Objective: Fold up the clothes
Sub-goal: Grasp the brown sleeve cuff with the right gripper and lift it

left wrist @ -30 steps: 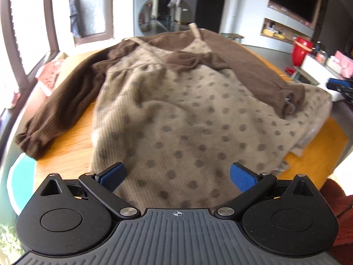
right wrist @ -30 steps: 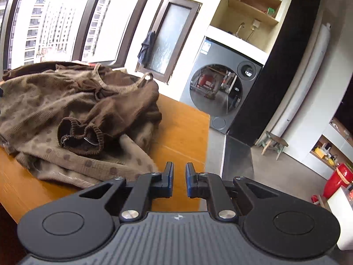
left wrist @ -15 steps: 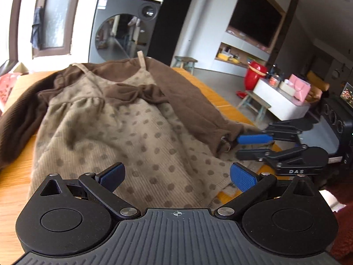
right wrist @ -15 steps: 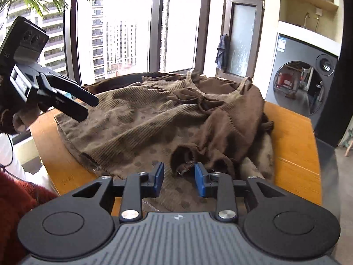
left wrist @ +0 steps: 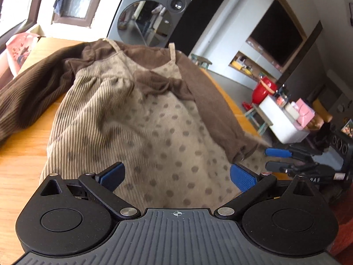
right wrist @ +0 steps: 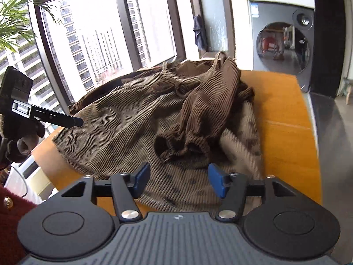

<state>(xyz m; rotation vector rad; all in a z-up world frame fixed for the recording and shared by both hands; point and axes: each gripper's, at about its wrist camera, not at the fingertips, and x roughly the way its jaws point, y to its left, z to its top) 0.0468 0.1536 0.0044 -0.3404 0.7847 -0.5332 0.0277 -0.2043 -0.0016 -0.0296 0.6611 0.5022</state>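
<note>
A tan polka-dot corduroy dress (left wrist: 141, 119) with brown knit sleeves lies spread on the wooden table (left wrist: 19, 167). Its right sleeve (left wrist: 218, 114) is folded down over the skirt. My left gripper (left wrist: 176, 175) is open and empty, just above the dress hem. In the right wrist view the dress (right wrist: 123, 128) lies ahead, and the sleeve cuff (right wrist: 183, 148) sits just beyond my right gripper (right wrist: 178, 178), which is open and empty. The right gripper also shows in the left wrist view (left wrist: 278, 159), beside the cuff. The left gripper shows in the right wrist view (right wrist: 55, 119) at the hem's far corner.
A washing machine (left wrist: 145, 22) stands behind the table. A low white table with a red pot (left wrist: 264, 88) and small items is at the right. Large windows (right wrist: 92, 39) run along the far side. The table edge (right wrist: 308, 132) drops off to the floor.
My right gripper has opened wide and moved closer to the sleeve cuff. My left gripper stayed open and shifted slightly over the hem.
</note>
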